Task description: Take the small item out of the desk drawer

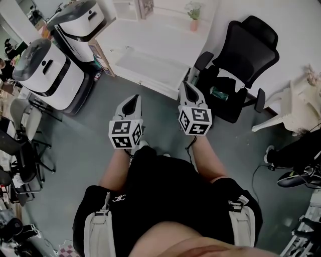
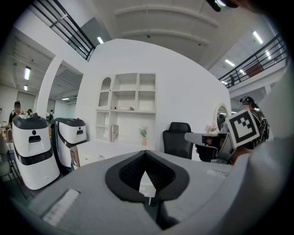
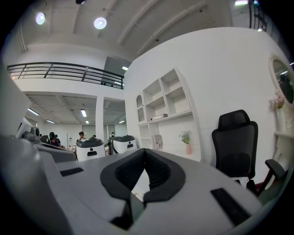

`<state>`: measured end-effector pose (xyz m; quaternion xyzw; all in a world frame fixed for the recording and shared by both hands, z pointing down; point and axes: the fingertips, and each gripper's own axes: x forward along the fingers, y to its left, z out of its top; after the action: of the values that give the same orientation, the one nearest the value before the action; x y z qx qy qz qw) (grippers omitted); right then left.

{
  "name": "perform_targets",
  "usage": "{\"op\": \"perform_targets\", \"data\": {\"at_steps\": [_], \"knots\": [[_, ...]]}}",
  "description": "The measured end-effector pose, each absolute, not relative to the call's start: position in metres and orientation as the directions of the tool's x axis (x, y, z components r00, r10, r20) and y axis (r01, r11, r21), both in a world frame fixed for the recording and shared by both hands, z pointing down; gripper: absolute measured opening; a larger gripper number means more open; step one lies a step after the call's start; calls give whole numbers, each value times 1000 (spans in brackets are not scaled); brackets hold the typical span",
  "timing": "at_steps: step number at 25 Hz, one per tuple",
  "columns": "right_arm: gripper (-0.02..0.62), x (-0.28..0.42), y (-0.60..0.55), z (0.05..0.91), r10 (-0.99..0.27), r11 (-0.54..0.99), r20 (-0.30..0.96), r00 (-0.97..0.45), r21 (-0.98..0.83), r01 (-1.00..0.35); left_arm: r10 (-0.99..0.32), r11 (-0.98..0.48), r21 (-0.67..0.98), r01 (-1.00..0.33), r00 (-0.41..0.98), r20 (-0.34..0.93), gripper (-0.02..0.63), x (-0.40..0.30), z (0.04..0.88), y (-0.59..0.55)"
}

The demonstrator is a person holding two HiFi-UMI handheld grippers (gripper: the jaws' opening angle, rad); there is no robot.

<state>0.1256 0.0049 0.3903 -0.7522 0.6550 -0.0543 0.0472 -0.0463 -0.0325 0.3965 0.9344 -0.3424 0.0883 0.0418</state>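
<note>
The left gripper (image 1: 132, 100) and right gripper (image 1: 187, 88) hang side by side, both clenched on nothing. The white desk (image 1: 155, 35) stands ahead, well apart from them. Its drawer (image 1: 148, 65) may be the pale rectangle at the front edge. The small item cannot be made out. A green object (image 1: 219, 93) lies on the black chair (image 1: 248, 52).

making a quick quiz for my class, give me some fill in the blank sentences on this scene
1. The jaws of the left gripper and the right gripper are both ____.
2. The office chair is ____ in colour.
3. The plant stands on the white ____.

Missing words: shut; black; desk
</note>
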Motion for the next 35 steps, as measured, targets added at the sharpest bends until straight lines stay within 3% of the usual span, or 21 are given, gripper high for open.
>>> {"op": "perform_targets", "data": {"at_steps": [15, 26, 35], "knots": [[-2, 152, -62, 393, -993, -114, 3, 114, -90, -989, -629, -772, 1, -635, 765, 138, 15, -10, 392, -98], [-2, 193, -185, 427, -991, -60, 123, 51, -75, -995, -584, -794, 55, -605, 786, 202, 14, 51, 416, -218], [-2, 243, -305, 424, -983, -96, 163, 84, -64, -993, -540, -816, 83, -572, 805, 247, 14, 97, 424, -342]]}}
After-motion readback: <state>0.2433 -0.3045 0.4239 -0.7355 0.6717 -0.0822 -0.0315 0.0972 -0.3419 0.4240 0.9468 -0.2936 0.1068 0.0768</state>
